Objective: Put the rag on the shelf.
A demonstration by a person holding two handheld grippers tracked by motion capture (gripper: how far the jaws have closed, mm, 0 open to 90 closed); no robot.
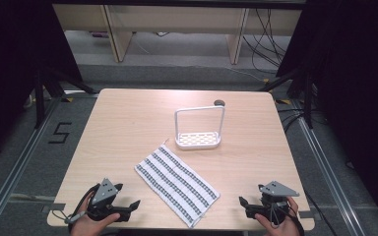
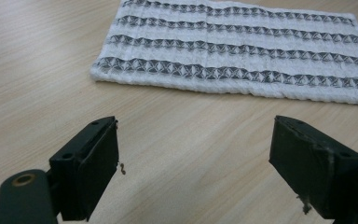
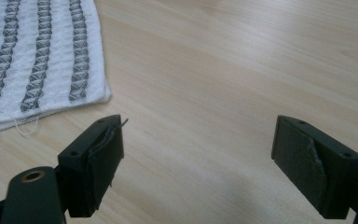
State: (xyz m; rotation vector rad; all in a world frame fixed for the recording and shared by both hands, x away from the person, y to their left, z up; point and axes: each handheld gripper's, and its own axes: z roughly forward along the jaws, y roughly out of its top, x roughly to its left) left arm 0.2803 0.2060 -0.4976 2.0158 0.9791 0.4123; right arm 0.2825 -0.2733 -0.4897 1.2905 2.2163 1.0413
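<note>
A white cloth with dark patterned stripes [image 1: 176, 185] lies flat and slanted on the near middle of the wooden table [image 1: 128, 123]. Behind it stands a white rack with a slotted base and a tall loop handle [image 1: 199, 129]. My left gripper [image 1: 130, 208] rests at the front left edge, open, with nothing between its jaws; the cloth [image 2: 233, 49] lies just ahead of it [image 2: 193, 163]. At the front right edge my right gripper [image 1: 242, 206] is open too [image 3: 196, 163], and a corner of the cloth [image 3: 42, 51] lies to its upper left.
A small dark round object [image 1: 219, 103] sits near the table's far edge behind the rack. Dark tripod legs stand on the floor at both sides, and cables trail at the back right [image 1: 266, 44]. A wooden bench frame stands beyond the table.
</note>
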